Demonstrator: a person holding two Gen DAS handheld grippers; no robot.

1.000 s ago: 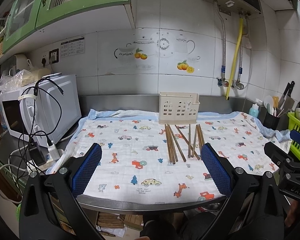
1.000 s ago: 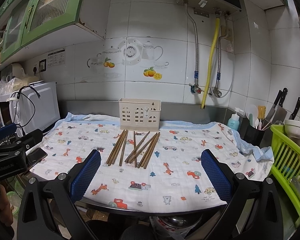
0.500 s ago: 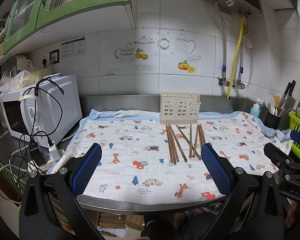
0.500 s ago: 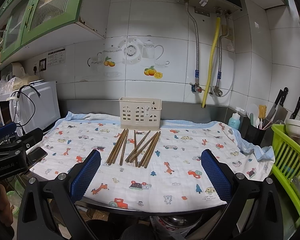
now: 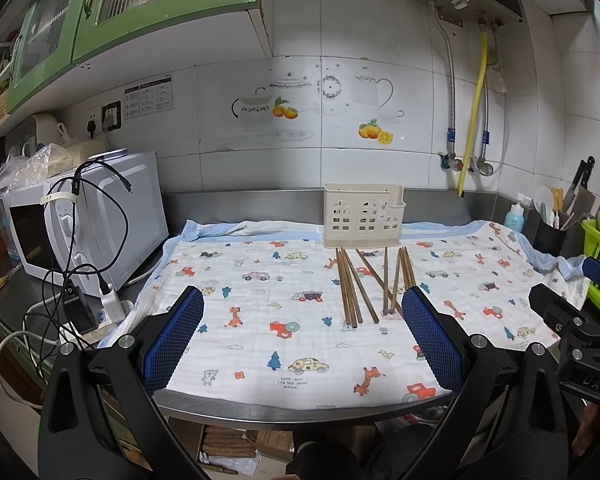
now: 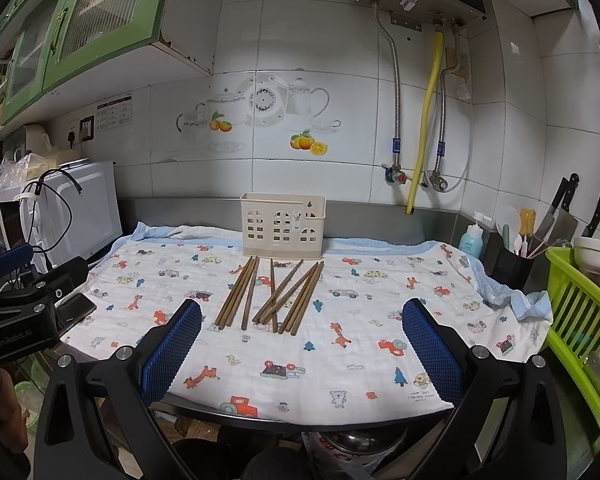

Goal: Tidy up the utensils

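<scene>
- Your left gripper (image 5: pixel 302 334) is spread wide with nothing between its blue, mesh-textured pads (image 5: pixel 175 338), hanging over the near edge of the counter.
- Your right gripper (image 6: pixel 302 338) is just as wide apart and equally empty-handed, its black arms ending in the same blue pads (image 6: pixel 432 350).
- From the right view, the brown wooden chopsticks (image 6: pixel 274 294) lie at 12 o'clock in a loose fan on the quilted cloth (image 6: pixel 340 360) printed with cars and giraffes; from the left view they sit nearer 1 o'clock (image 5: pixel 370 284).
- The cream plastic utensil holder (image 6: pixel 283 225), boxy with window-shaped cutouts, stands upright just beyond the chopsticks' far tips.
- Only the left view shows the full white microwave (image 5: pixel 84 224) at 9 o'clock with black cables (image 5: pixel 96 240) draped over it.
- Only the right view shows the whole lime-green slatted basket (image 6: pixel 576 320) at 3 o'clock.
</scene>
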